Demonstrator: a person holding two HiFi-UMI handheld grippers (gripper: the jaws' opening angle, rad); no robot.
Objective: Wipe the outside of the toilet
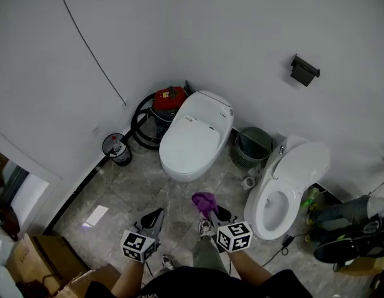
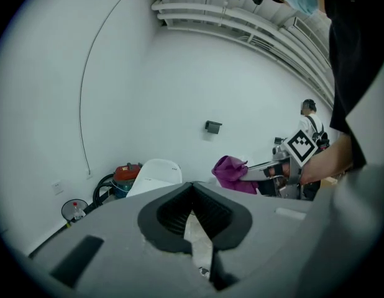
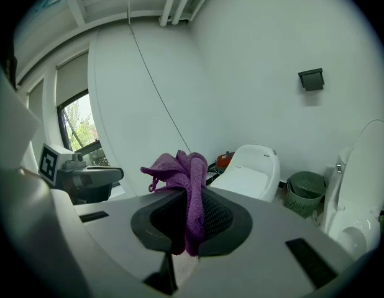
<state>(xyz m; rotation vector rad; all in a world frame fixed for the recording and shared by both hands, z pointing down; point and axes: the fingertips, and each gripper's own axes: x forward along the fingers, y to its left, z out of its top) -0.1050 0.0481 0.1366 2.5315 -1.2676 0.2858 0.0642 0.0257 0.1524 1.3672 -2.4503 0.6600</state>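
Note:
A white toilet with its lid shut (image 1: 195,135) stands against the far wall, ahead of both grippers. It also shows in the left gripper view (image 2: 156,174) and the right gripper view (image 3: 251,169). A second white toilet (image 1: 285,191) with its lid raised stands to the right. My right gripper (image 1: 210,211) is shut on a purple cloth (image 1: 205,200), bunched up above its jaws (image 3: 179,169), and hangs over the floor short of the shut toilet. My left gripper (image 1: 153,219) is lower left of it, its jaws together (image 2: 192,188) with nothing in them.
A red vacuum (image 1: 169,98) with a black hose sits behind the shut toilet. A green basket (image 1: 251,146) stands between the toilets. A bottle in a dark holder (image 1: 117,148) is at the left wall, cardboard boxes (image 1: 36,259) lie lower left, and shoes and legs (image 1: 347,228) show far right.

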